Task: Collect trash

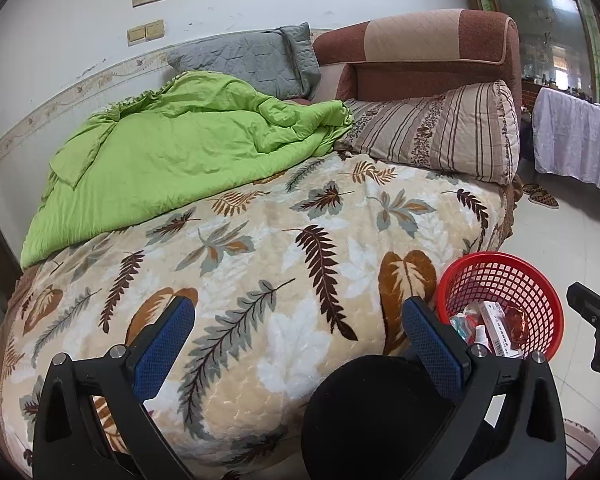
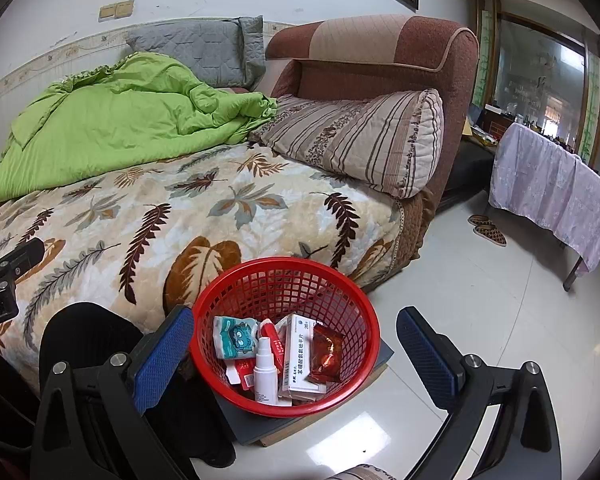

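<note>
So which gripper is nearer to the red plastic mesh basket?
Right. The right gripper hovers directly above the red plastic mesh basket; the left gripper is over the bed, basket to its right.

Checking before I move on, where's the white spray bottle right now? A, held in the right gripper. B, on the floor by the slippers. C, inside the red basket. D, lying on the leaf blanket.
C: the white spray bottle stands among boxes inside the red basket.

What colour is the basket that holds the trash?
The basket is red, an open plastic mesh. It shows best in the right wrist view.
</note>
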`<state>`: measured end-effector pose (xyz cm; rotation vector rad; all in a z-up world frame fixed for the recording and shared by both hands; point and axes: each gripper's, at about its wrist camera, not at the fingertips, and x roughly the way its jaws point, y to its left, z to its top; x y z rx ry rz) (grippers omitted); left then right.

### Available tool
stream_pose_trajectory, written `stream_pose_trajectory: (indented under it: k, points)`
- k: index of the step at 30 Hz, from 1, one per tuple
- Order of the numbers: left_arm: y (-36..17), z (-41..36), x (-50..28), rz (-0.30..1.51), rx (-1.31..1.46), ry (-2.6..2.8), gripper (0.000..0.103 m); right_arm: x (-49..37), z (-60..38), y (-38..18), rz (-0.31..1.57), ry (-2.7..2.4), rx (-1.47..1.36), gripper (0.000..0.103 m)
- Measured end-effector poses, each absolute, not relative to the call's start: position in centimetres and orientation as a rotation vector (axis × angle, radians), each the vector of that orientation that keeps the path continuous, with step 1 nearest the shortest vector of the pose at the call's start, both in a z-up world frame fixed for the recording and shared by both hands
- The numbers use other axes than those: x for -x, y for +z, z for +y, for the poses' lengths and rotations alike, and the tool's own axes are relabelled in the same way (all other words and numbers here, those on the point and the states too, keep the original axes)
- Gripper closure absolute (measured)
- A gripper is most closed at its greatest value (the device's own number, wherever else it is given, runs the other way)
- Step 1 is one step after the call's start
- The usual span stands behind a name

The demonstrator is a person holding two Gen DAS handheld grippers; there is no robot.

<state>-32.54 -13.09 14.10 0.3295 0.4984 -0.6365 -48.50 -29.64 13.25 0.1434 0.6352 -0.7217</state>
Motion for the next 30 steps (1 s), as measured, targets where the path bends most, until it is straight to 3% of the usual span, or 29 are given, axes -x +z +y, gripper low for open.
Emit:
stream_pose_trajectory:
  k: [30]
  points:
    - [14.12,-13.03,32.82,0.493,-0.327,-0.632,0.000,48.29,-29.49,13.03,0.636,-0.717,-0.140,0.001]
